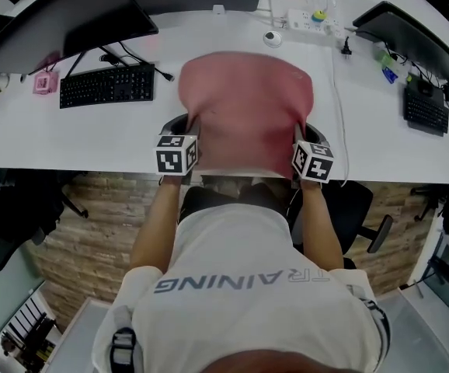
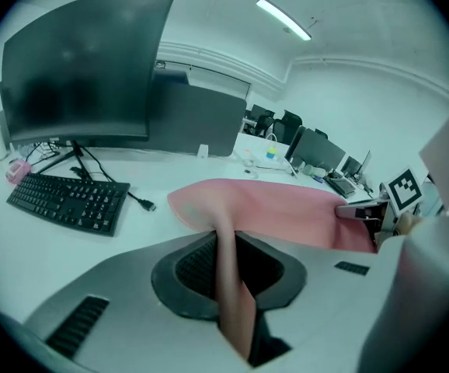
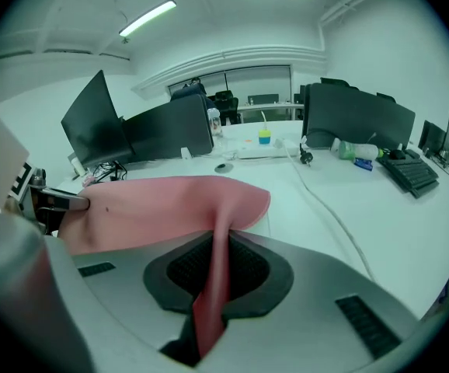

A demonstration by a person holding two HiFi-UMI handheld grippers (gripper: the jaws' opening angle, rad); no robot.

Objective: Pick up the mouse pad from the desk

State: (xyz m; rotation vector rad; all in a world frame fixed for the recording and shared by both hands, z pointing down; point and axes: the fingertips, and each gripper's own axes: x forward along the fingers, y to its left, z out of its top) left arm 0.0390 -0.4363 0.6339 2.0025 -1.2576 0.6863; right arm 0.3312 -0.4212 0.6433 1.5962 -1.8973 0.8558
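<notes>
You hold one pink pad (image 1: 246, 111) by its two near corners. Your left gripper (image 1: 192, 127) and right gripper (image 1: 302, 130) each have their fingers pinched almost shut on a corner, lifting the pad's near edge above the desk (image 1: 92, 142). The head view shows two keyboards, one (image 1: 106, 85) left of the pad and one (image 1: 426, 109) well to its right. The left gripper view shows only the left one, the right gripper view only the right one.

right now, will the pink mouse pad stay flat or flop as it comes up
Probably floppy: the mouse pad bends sharply where the left gripper and right gripper pinch its near corners. Likely light, since two corner pinches raise that side. Its far edge may drag on the desk.
</notes>
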